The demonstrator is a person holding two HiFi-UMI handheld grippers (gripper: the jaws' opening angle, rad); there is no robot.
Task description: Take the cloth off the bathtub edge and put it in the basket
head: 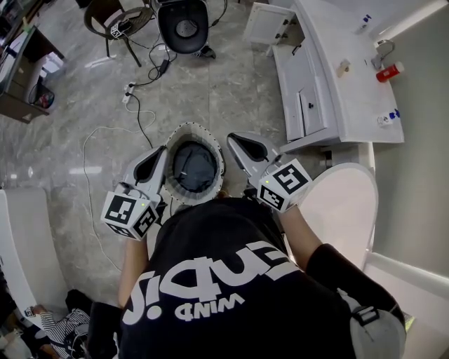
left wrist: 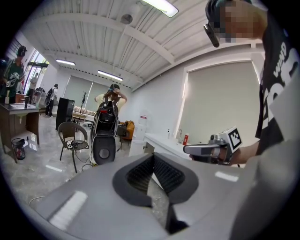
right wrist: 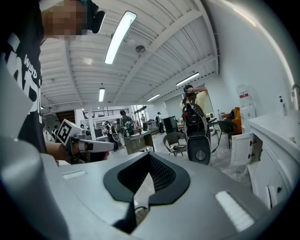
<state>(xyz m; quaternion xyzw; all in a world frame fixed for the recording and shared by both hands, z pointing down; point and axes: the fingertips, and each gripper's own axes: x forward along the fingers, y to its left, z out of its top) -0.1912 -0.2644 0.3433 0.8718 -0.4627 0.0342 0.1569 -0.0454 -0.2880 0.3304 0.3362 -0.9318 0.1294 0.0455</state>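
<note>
- Holding both tools out ahead of your black T-shirt (head: 231,280): you have the left hand-held gripper (head: 157,157) and the right hand-held gripper (head: 237,143) on either side of the basket (head: 184,129).
- Left hand-held gripper (left wrist: 152,157): the jaws are together at the tips with nothing between them. Only floor (head: 231,77) shows through the gap behind the pads.
- Right hand-held gripper (right wrist: 149,157): same reading. The jaw tips meet and the jaws are empty.
- The basket has a white frilled rim. It stands on the floor just in front of you, between the two gripper noses in the head view.
- Cloth (head: 194,168): dark grey, bunched inside the basket below the rim. Neither gripper touches it.
- Bathtub (head: 344,207): white, on your right, just past the right gripper's marker cube (head: 284,184).
- Counter (head: 351,84): white, beyond the bathtub, with a red bottle (head: 389,71) lying on it.
- Farther out, a cable (head: 91,147) trails across the floor and a chair (head: 116,17) stands at the far left.
</note>
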